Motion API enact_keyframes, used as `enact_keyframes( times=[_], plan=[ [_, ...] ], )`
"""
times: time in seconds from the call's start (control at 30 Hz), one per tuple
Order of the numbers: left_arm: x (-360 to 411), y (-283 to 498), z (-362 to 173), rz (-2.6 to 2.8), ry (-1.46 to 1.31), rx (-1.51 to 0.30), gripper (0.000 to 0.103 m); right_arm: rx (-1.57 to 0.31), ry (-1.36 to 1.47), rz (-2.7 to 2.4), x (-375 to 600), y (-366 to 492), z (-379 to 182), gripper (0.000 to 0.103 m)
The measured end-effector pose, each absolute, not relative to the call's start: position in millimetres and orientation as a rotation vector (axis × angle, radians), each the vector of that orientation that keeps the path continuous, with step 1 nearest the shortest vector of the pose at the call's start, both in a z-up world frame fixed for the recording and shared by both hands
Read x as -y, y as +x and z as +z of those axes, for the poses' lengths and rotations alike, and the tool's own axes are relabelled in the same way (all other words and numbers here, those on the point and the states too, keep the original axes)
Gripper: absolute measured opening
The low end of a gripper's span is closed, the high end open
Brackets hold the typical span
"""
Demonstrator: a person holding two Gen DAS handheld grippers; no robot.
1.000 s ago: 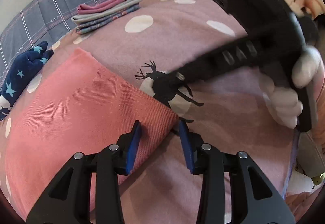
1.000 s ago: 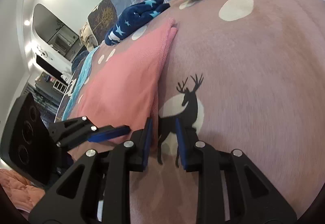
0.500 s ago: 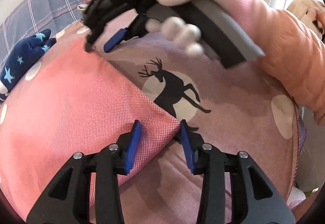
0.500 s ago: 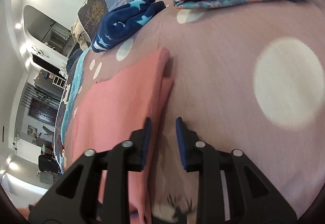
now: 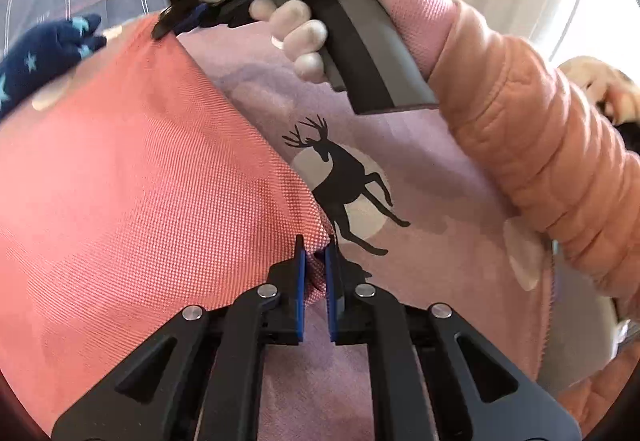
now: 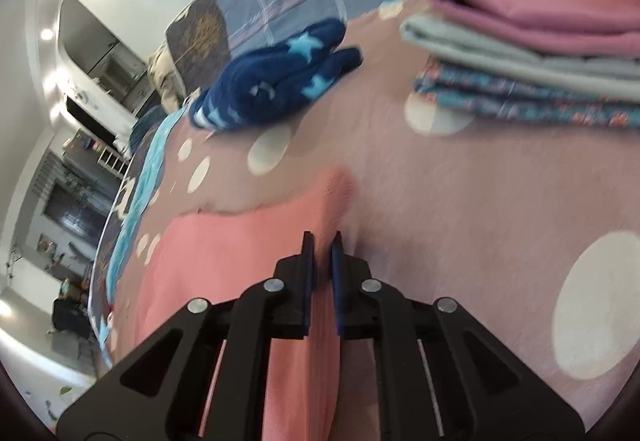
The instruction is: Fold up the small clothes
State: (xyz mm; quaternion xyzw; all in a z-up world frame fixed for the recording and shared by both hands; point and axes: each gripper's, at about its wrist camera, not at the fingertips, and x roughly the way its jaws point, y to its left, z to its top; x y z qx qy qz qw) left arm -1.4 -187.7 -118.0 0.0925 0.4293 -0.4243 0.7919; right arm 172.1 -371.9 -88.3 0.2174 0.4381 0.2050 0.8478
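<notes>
We have our left gripper (image 5: pixel 316 261) clamped on the near corner of the salmon-pink woven garment (image 5: pixel 140 169), its jaws having just closed with the fabric bunched between the blue pads. Our right gripper (image 6: pixel 322 265) has likewise just closed and pinches the same garment's far corner, right at its edge. The garment lies spread flat on the mauve bedspread with pale dots and a black deer print (image 5: pixel 420 177), both held corners along the one edge nearest the deer. From the left wrist view we see our right hand (image 5: pixel 320 13) in a pale glove on its grey handle, an orange quilted sleeve (image 5: pixel 540 145) behind it.

We judge the fold is at its grasping step: both corners secured, nothing lifted yet. The next move calls for raising both corners together, evenly, and carrying that edge across to meet the opposite one without letting it sag. Beyond lie a crumpled navy star-patterned cloth (image 6: pixel 276 81) and a stack of folded clothes (image 6: pixel 532 45).
</notes>
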Motion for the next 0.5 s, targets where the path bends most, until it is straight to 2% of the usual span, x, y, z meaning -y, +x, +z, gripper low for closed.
enact_keyframes(
  times=[0.1, 0.23, 0.47, 0.5],
  plan=[
    [182.7, 4.5, -121.1, -0.929, 0.143, -0.937, 0.008, -0.942, 0.514, 0.456, 382.6, 178.1, -94.2, 0.011],
    [182.9, 3.0, -122.9, -0.937, 0.130, -0.936, 0.008, -0.946, 0.553, 0.388, 409.5, 174.4, -97.7, 0.012],
    [182.9, 1.1, -124.5, -0.948, 0.111, -0.943, 0.008, -1.062, 0.317, 0.413, 391.5, 152.4, -110.6, 0.012],
    [183.0, 5.8, -125.0, -0.947, 0.113, -0.942, 0.008, -1.062, 0.317, 0.429, 388.5, 152.3, -112.3, 0.016]
  ],
)
